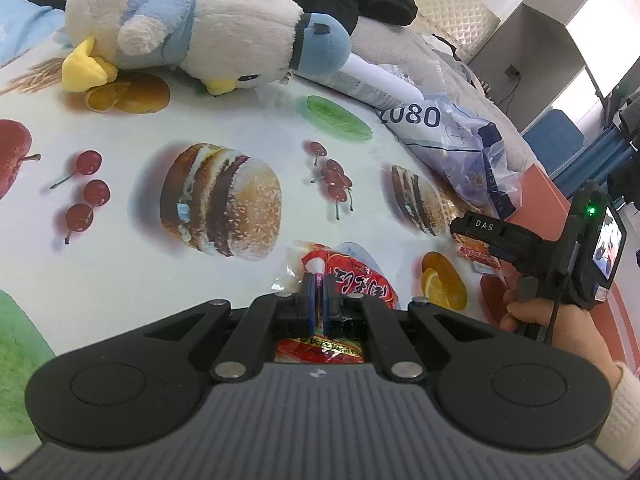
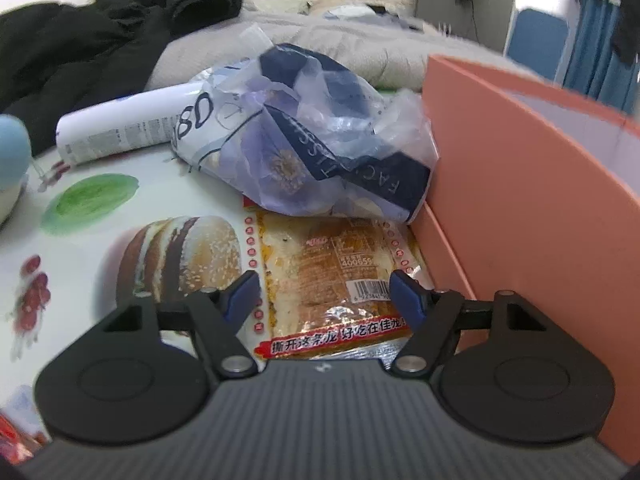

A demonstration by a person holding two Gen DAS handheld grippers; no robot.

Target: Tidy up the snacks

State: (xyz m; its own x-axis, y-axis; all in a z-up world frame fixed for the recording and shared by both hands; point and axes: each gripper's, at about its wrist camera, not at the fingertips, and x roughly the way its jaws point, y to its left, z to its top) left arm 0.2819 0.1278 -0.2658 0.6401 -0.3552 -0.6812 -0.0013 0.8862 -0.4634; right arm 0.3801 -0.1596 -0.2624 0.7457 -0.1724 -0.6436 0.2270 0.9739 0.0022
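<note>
Snacks first, from the left wrist view: the left gripper (image 1: 318,294) is pinched tight on a red snack packet (image 1: 356,280) lying on the printed tablecloth (image 1: 248,120), probably to lift it; its red characters are too warped to read

Right wrist view: the right gripper (image 2: 324,294) stands wide, its pads apart around a bread packet (image 2: 324,268) beside the orange box (image 2: 520,200), likely its destination; "400659" shows on its label

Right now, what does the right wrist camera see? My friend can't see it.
The open right gripper sits around a flat snack packet lying on a food-print tablecloth. A crumpled plastic bag rests on the packet's far end, and an orange box stands to the right.
</note>
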